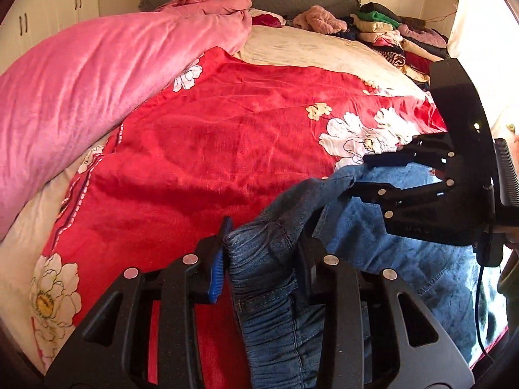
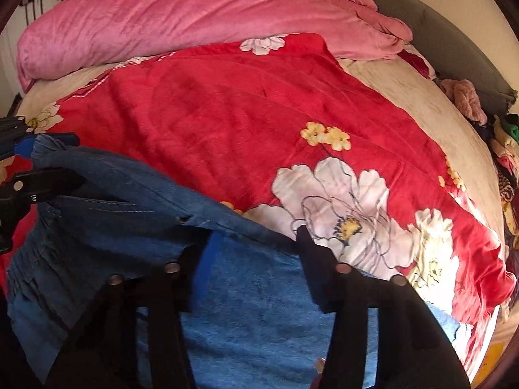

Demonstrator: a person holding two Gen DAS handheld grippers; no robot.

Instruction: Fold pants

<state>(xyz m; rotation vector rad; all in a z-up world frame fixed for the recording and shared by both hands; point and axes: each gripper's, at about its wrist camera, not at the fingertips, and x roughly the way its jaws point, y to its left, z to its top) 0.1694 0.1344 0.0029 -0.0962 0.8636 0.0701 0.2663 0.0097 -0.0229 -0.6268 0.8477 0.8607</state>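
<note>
Two grips are on the jeans (image 1: pixel 279 278), one per gripper. Left gripper (image 1: pixel 259 249): jaws narrow, clamped on the gathered elastic waistband, a thick ribbed bunch of dark denim. Right gripper (image 2: pixel 256 259): jaws narrow, closed over the waist edge further along, so the band hangs stretched between both, presumably to spread the garment for folding. Denim is heavy and limp, and sags below the grips at the bed's near edge. Beyond lies a plush red floral blanket (image 1: pixel 227 123), then a rolled pink duvet (image 1: pixel 81 74), soft and bulky. A clothes pile (image 1: pixel 389 35) sits farthest.

Two close wrist views over bed (image 1: pixel 292 52)
</note>
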